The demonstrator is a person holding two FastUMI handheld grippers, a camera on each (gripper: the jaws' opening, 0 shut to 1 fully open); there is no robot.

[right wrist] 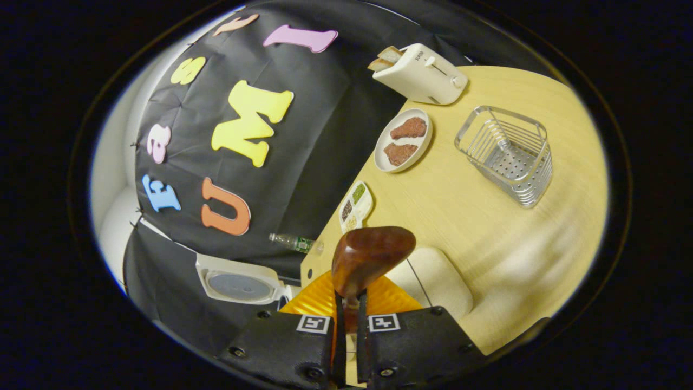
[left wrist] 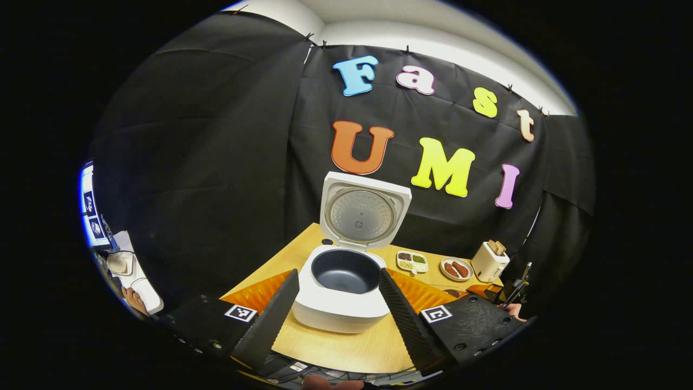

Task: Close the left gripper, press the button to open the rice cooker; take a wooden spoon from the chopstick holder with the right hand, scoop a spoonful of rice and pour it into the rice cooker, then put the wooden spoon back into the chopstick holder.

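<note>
The white rice cooker [left wrist: 338,303] stands on an orange mat [left wrist: 254,292] with its lid [left wrist: 361,211] raised, and the dark inner pot [left wrist: 345,271] looks empty. My left gripper [left wrist: 338,272] hangs open just in front of it, one finger on each side of the pot. My right gripper [right wrist: 351,303] is shut on the handle of the wooden spoon [right wrist: 371,257], whose brown bowl points forward over the table. The wire chopstick holder [right wrist: 506,154] stands empty far ahead to the right. The cooker's lid [right wrist: 238,284] shows at the lower left in the right gripper view.
On the wooden table [right wrist: 460,216] are a white toaster [right wrist: 425,73] with bread, a plate of meat pieces [right wrist: 403,141] and a divided dish of grains [right wrist: 354,206]. A bottle [right wrist: 295,242] lies at the table's edge. A blurred cream rounded shape [right wrist: 438,281] lies under the spoon.
</note>
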